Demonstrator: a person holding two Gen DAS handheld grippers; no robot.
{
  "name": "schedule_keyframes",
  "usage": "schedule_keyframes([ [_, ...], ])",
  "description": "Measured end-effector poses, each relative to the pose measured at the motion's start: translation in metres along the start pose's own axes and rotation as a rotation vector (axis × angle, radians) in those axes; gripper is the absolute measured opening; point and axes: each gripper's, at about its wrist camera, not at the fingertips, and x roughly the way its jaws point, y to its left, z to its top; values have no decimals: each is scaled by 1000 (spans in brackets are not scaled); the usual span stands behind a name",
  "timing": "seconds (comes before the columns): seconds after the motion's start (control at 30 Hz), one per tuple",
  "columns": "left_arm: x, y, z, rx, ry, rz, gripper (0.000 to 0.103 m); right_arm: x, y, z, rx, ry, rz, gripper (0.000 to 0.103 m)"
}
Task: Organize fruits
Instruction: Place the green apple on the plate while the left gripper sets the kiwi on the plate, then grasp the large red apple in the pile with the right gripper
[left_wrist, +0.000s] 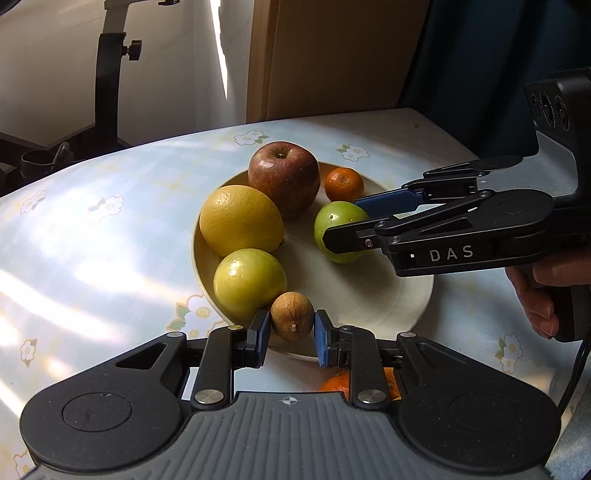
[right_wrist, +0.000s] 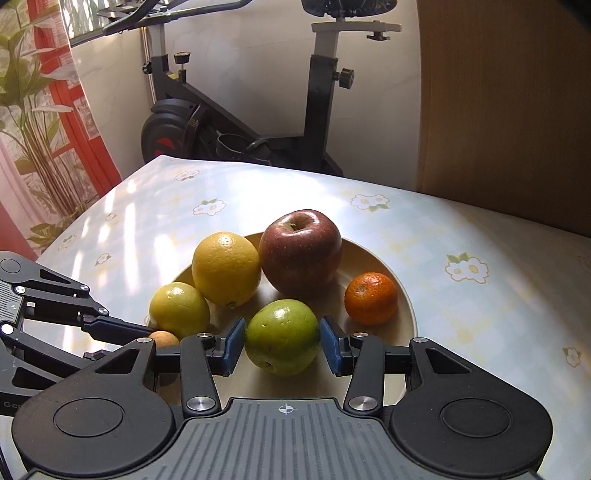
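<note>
A cream plate (left_wrist: 369, 295) (right_wrist: 404, 295) carries a red apple (left_wrist: 283, 177) (right_wrist: 300, 254), a big yellow citrus (left_wrist: 240, 218) (right_wrist: 225, 267), a yellow-green fruit (left_wrist: 249, 282) (right_wrist: 179, 310) and a small mandarin (left_wrist: 343, 184) (right_wrist: 370, 298). My left gripper (left_wrist: 291, 332) is shut on a small brown fruit (left_wrist: 291, 315) (right_wrist: 164, 338) at the plate's near rim. From the right, my right gripper (right_wrist: 283, 343) (left_wrist: 345, 221) is shut on a green fruit (right_wrist: 282, 332) (left_wrist: 334, 221) over the plate, just in front of the mandarin. Another orange fruit (left_wrist: 334, 382) lies on the table, half hidden beneath the left gripper.
The table (left_wrist: 92, 240) has a pale flowered cloth with sun patches. An exercise bike (right_wrist: 258, 110) stands beyond its far edge, a wooden panel (right_wrist: 498, 110) at the back right, a plant (right_wrist: 22, 110) at the left. A hand (left_wrist: 543, 295) holds the right gripper's handle.
</note>
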Motion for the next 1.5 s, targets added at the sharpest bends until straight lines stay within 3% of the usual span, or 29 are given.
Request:
schedule_keyframes([
  [0.27, -1, 2, 0, -21, -7, -13, 27, 7, 6, 9, -2, -9, 1, 42],
  [0.73, -29, 7, -6, -77, -60, 9, 29, -48, 4, 0, 28, -108, -21, 42],
  [1.07, -62, 0, -23, -101, -99, 12, 29, -98, 5, -41, 101, -140, -50, 42],
  [1.5, -81, -27, -49, -75, -115, -7, 29, -139, 16, -103, 195, -92, -41, 43],
])
